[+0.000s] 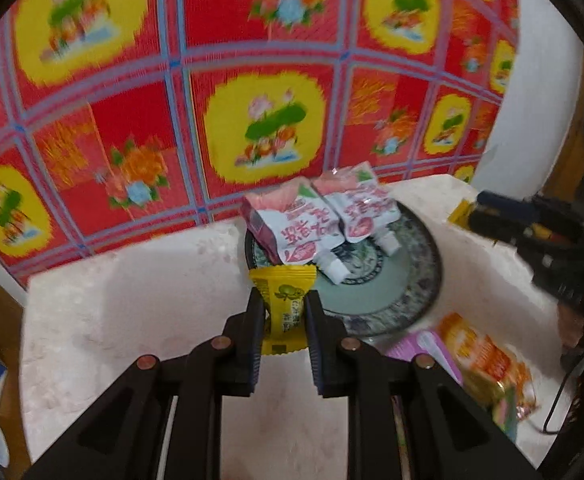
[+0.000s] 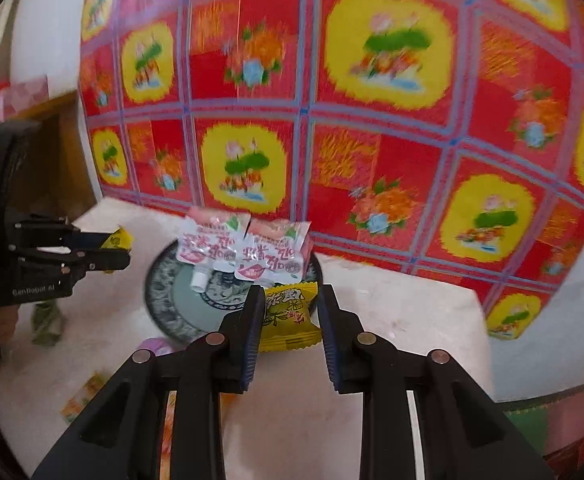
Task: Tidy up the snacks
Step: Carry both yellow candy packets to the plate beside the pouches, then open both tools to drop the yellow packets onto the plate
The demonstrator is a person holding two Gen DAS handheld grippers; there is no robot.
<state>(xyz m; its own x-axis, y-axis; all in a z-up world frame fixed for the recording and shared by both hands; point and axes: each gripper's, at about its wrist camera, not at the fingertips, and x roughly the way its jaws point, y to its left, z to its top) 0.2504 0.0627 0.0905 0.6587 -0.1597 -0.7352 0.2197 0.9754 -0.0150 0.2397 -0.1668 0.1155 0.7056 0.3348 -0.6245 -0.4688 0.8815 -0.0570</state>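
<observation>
Left wrist view: the left gripper (image 1: 283,308) has its jaws drawn narrow and clamped on a yellow candy packet (image 1: 282,304), pads pressing both long sides, the wrapper standing upright between them. The packet is held in the air at the near left edge of the patterned plate (image 1: 392,304), which sits on a pale marble tabletop (image 1: 132,312). Two pink-and-white drink pouches (image 1: 324,220) lie side by side on the far part of the plate, spouts pointing inward. Right of the plate, an orange snack wrapper (image 1: 488,360) lies on the tabletop, blurred.

Right wrist view: the right gripper (image 2: 290,312) likewise has narrow jaws closed on a second yellow candy packet (image 2: 290,316), held at the plate's near right edge. Behind the plate hangs a red floral cloth (image 2: 372,120).
</observation>
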